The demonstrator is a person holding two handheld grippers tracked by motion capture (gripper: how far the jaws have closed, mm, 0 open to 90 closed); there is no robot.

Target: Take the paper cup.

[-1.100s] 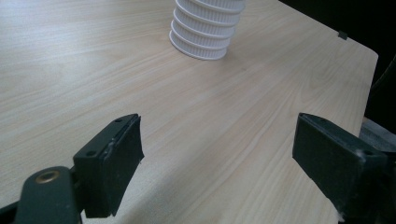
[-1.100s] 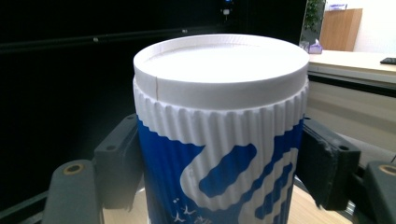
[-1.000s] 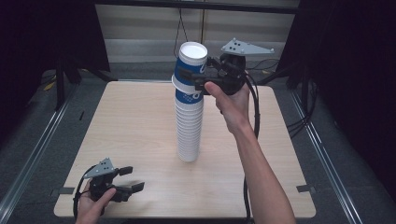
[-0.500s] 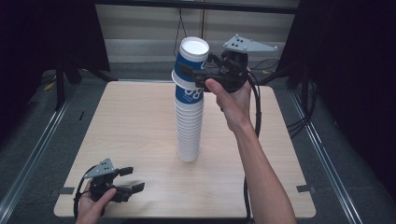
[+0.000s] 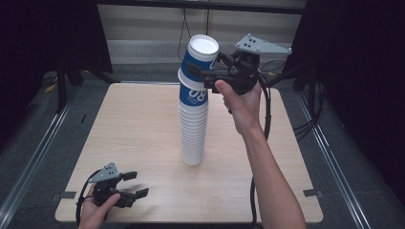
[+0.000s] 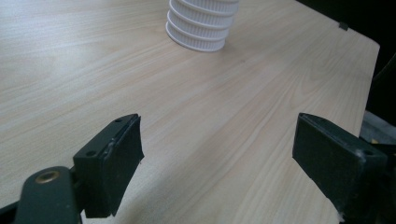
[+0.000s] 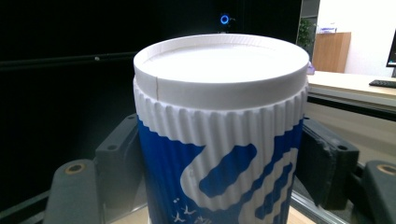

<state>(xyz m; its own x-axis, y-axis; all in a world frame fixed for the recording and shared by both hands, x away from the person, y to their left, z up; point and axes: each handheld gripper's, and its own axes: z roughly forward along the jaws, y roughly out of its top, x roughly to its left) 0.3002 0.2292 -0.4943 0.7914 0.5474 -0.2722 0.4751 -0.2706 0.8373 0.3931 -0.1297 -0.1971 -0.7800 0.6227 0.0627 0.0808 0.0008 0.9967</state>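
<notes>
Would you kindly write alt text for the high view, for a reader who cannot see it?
The right gripper, held high in a person's hand, clamps the top blue-and-white ribbed paper cup, upside down and tilted, atop a tall stack of inverted white paper cups standing mid-table. The left gripper rests open near the front left corner of the light wooden table.

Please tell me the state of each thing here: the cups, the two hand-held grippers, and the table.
Top cup: upside down, tilted, clamped by the right hand-held gripper at the top of the stack.
Cup stack: upright on the table, cups upside down.
Right hand-held gripper: shut on the top cup.
Left hand-held gripper: open, holding nothing, low near the table's front corner.
Table: wooden.
</notes>
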